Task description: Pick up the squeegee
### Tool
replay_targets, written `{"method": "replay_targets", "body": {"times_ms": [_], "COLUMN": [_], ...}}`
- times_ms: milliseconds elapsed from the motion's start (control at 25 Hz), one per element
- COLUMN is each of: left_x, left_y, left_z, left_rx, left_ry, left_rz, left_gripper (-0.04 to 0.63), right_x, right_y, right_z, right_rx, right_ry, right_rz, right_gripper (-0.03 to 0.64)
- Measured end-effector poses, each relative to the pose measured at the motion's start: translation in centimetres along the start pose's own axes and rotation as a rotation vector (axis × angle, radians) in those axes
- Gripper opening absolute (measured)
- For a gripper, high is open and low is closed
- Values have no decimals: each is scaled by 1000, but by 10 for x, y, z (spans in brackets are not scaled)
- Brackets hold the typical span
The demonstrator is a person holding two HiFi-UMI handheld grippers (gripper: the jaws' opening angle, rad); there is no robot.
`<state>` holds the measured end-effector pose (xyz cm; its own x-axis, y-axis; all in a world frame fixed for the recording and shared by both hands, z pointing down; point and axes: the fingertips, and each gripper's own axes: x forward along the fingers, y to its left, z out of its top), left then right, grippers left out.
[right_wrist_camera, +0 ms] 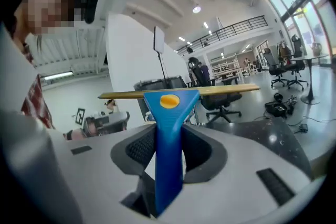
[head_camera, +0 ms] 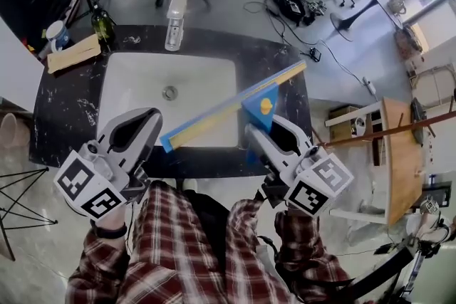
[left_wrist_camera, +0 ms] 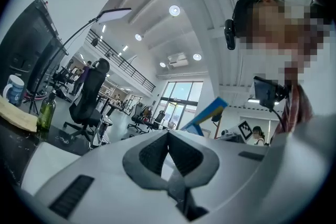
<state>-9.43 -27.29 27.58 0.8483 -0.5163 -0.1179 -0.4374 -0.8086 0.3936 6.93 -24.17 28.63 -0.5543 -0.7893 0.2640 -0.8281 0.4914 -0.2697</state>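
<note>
Squeegee up off the counter, held by its handle

Below me the dark marbled counter (head_camera: 63,114) frames the white sink (head_camera: 135,85), and the squeegee (head_camera: 229,105) hangs in the air above the basin, its long blue and yellow blade running slantwise across it, touching nothing underneath. My right gripper (head_camera: 265,137) is clamped on the blue handle just below the triangular head; its own view shows the handle standing upright between the two pads with the blade lying level across the top. My left gripper (left_wrist_camera: 168,135) sits beside it with its jaws together and nothing in them.

I judge the tool light and stiff: a hard plastic handle and a long rigid bar with a soft wiping edge. The length is the trouble, since the blade can lever and twist in the pads, and the smooth plastic may slip. Close under the head, where I hold it, seems the best place, and I would keep off the soft edge
</note>
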Motion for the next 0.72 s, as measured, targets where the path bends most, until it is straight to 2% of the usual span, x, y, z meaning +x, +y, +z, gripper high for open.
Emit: {"method": "replay_targets", "body": {"times_ms": [200,320,720], "left_x": [8,11,13], "left_y": [-11,-14,-14], "left_z": [0,1,4], "left_rx": [3,11,19], "left_ry": [3,2,0], "left_rz": [-36,-49,-47], "left_gripper": [9,9,9], "right_x": [4,8,20], "right_y": [29,42,58], "right_z": [42,53,59], "right_rx": [45,55,63], "right_ry": [-152,-206,-229], "right_rz": [134,173,201], "right_gripper": [140,140,140]}}
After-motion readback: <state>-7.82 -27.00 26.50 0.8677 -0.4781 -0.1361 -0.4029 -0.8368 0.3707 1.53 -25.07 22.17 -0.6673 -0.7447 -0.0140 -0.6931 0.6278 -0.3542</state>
